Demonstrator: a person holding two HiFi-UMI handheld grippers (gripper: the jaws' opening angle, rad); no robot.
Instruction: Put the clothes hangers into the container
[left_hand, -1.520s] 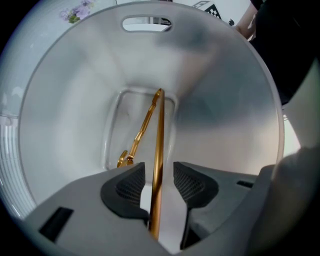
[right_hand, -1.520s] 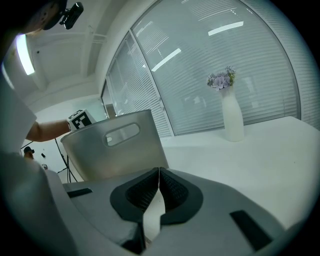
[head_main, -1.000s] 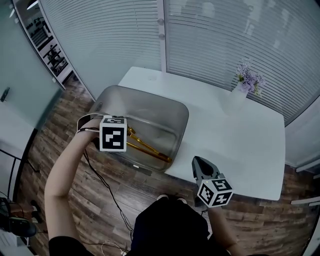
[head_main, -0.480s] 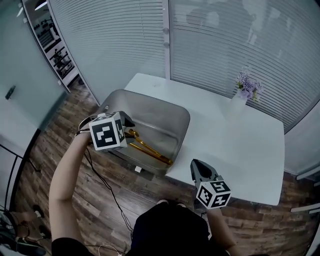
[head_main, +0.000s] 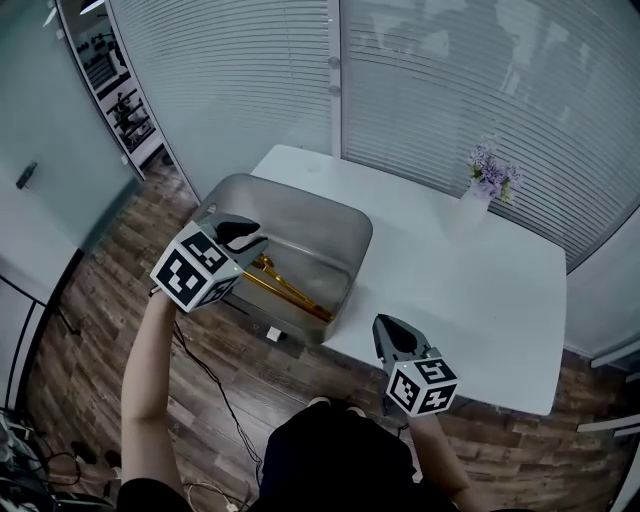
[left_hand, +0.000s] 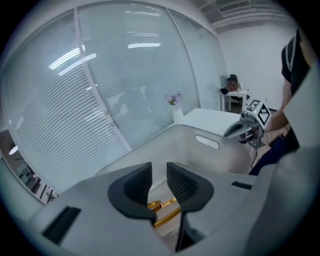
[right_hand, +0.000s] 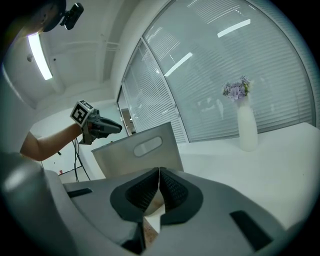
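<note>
White table (head_main: 480, 290) carries the grey container (head_main: 345, 222) at its left end, and the gold hangers (head_main: 285, 292) lie inside on its floor. Your left gripper (head_main: 243, 233) hangs over the near-left rim, its jaws closing on nothing. Lift it straight up so you don't clip the wall. Your right gripper (head_main: 392, 330) sits pressed together and empty at the table's near edge.

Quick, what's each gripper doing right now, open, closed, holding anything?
Left gripper: jaws apart and closing, nothing between them.
Right gripper: jaws together, holding nothing.
</note>
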